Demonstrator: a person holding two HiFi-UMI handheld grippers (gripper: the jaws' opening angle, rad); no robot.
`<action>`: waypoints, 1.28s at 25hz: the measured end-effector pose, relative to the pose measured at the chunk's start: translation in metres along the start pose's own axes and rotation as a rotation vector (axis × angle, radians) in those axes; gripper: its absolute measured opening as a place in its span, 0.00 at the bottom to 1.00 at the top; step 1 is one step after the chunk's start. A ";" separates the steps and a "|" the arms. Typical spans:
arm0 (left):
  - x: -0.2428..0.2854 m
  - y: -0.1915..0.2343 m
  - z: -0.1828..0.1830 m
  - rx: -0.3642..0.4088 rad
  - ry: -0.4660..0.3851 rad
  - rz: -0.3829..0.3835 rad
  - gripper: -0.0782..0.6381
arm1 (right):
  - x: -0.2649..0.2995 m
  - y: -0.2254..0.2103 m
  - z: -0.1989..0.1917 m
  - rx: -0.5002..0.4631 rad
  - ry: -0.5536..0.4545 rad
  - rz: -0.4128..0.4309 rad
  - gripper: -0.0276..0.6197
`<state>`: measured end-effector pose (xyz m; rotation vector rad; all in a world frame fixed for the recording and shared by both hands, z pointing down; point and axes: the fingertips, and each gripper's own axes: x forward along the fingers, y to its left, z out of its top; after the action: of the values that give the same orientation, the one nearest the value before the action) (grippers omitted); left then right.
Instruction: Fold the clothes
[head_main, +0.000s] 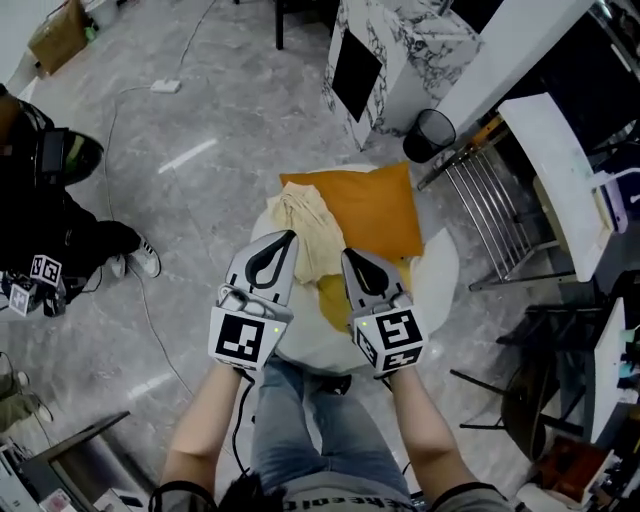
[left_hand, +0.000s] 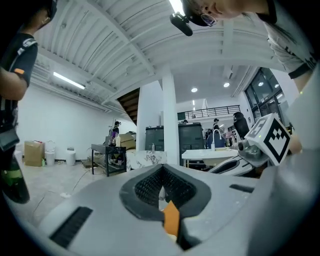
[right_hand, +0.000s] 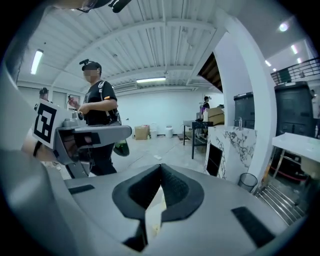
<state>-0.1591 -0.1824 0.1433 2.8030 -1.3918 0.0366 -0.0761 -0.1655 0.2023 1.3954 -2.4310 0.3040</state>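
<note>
The left gripper (head_main: 282, 243) is holding its fingers (left_hand: 147, 189) clenched on an orange strip of cloth (left_hand: 171, 220), and the right gripper (head_main: 350, 256) is holding its fingers (right_hand: 176, 194) clenched on a pale fold of the cream garment (head_main: 305, 228). Both are being carried above the round white counter (head_main: 442, 268). The cream garment is hanging between the two grippers, bunched rather than spread, while the orange garment (head_main: 378, 208) is lying flat on the far side of the counter and a yellow cloth (head_main: 334, 300) is lying under the grippers. Each bite is looking narrow and is sitting near a cloth edge, so a slip under the weight of the hanging fabric is judged the main risk. The two colours in the two grips are suggesting that separate pieces may be getting picked up together, which would spoil the fold; the views are not settling this. The lifted cloth is also judged liable to drag the pieces below it toward the counter's rim. A black bin (head_main: 431, 134) and a metal rack (head_main: 492, 218) are standing close behind the counter, a cable (head_main: 132, 262) is trailing across the floor, and a bystander (head_main: 52, 225) is standing at the left, well apart
</note>
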 end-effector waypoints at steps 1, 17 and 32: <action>-0.002 -0.005 0.009 -0.001 0.000 0.000 0.11 | -0.010 0.001 0.009 -0.001 -0.013 -0.003 0.05; -0.051 -0.073 0.133 0.040 -0.065 0.057 0.11 | -0.152 0.013 0.109 -0.033 -0.215 -0.043 0.05; -0.102 -0.114 0.182 0.071 -0.139 0.151 0.11 | -0.247 0.004 0.146 -0.089 -0.358 -0.091 0.05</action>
<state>-0.1275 -0.0360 -0.0410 2.7984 -1.6620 -0.1122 0.0127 -0.0156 -0.0260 1.6317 -2.6069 -0.0836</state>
